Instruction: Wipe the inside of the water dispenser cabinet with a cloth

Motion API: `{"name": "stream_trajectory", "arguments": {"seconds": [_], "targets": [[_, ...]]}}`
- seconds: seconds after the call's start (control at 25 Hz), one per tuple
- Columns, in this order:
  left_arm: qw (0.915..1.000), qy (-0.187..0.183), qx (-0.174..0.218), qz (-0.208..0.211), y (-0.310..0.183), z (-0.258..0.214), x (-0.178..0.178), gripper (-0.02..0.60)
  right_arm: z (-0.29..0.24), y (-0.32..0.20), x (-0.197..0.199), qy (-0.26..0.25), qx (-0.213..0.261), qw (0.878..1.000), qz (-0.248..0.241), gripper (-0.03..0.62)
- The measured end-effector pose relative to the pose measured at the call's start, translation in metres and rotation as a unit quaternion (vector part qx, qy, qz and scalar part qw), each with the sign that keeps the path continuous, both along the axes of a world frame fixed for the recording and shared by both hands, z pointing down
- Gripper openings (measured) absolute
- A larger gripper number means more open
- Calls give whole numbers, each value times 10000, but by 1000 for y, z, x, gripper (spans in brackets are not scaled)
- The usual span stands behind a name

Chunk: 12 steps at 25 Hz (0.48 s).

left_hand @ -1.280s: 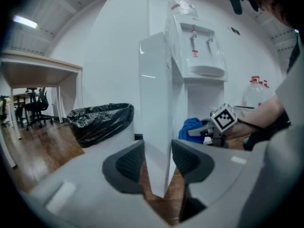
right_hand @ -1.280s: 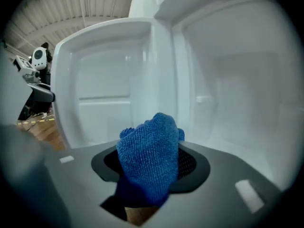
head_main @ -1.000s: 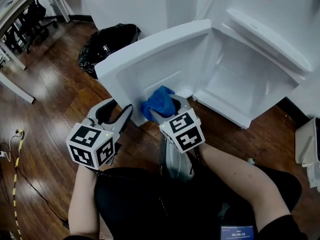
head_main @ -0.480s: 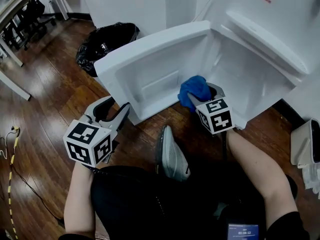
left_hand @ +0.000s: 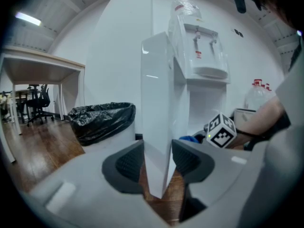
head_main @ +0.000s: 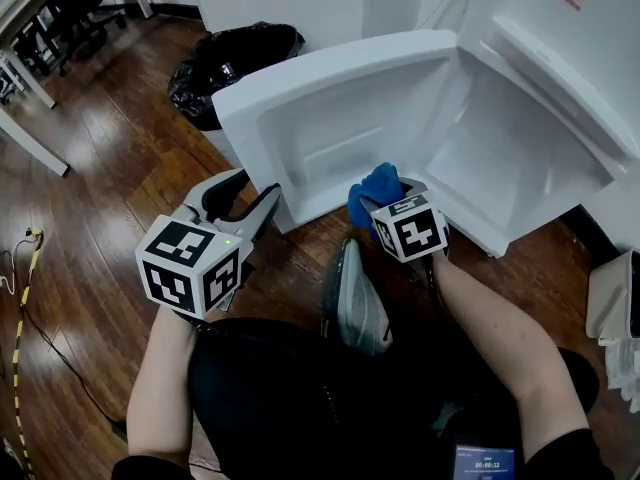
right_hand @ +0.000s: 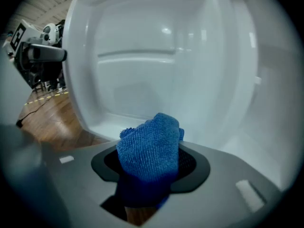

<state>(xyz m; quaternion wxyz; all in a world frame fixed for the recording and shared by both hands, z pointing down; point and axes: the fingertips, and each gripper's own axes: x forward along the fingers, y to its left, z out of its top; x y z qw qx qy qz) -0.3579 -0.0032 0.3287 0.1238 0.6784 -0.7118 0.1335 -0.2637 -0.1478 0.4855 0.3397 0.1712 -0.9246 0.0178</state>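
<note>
Now L gripper [left_hand: 156, 161] jaws clamp narrow on cabinet door [left_hand: 156, 103] edge. R gripper [right_hand: 151, 167] jaws grip bunched blue cloth [right_hand: 149, 144], near door's lower inner edge, cabinet [head_main: 520, 158] open alongside.

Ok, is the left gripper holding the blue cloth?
No, the left gripper clamps the white cabinet door; the blue cloth sits in the right gripper.
</note>
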Motion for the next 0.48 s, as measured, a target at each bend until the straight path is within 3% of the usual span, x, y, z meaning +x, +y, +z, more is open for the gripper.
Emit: {"name": "stream_trajectory", "arguments": {"seconds": [0.28,0.48], "targets": [[9999,99,46,-65,-3,-1,-5,189,-18,100,-66,346,55,9875,-1540,230],[9998,209,12,-54,-4,3,-5,190,-16,157,-70,1208,394,9626,-2392,230]]}}
